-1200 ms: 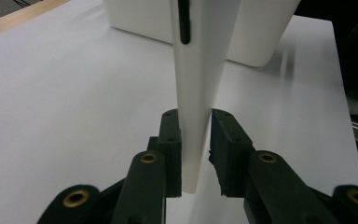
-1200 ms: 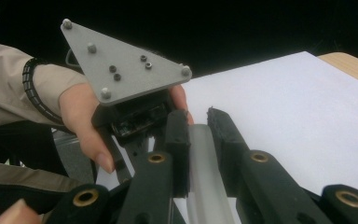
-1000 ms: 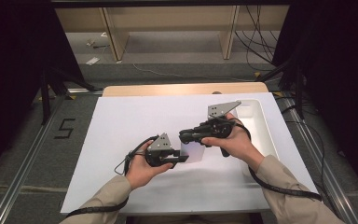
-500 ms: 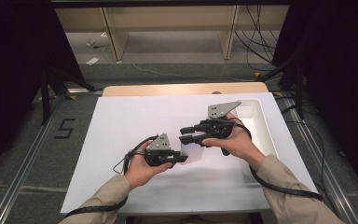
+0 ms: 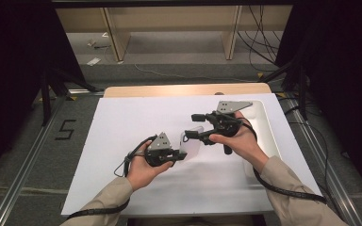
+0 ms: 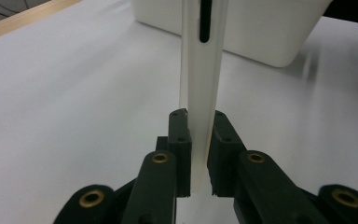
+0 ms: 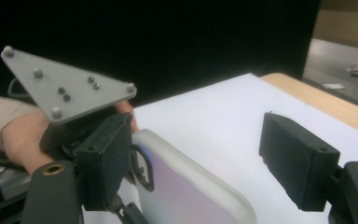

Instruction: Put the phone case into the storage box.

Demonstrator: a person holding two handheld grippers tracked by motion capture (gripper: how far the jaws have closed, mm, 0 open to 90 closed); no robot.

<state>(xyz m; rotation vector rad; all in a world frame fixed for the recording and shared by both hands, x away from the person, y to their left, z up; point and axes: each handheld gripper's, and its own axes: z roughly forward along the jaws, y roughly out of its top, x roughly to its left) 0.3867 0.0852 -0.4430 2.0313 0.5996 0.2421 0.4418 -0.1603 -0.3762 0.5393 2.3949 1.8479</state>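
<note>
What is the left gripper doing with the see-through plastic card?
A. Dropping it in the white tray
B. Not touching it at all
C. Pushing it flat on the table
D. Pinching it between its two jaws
D: in the left gripper view, the left gripper has both black jaws pressed on the frosted card, holding it edge-on.

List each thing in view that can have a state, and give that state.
Left gripper: jaws shut on the card, held above the table.
Right gripper: jaws open, one on each side of the card's far end, not yet closed.
Card: translucent, held on edge, off the table.
Bin: upright at the table's right side; contents cannot be seen.
</note>
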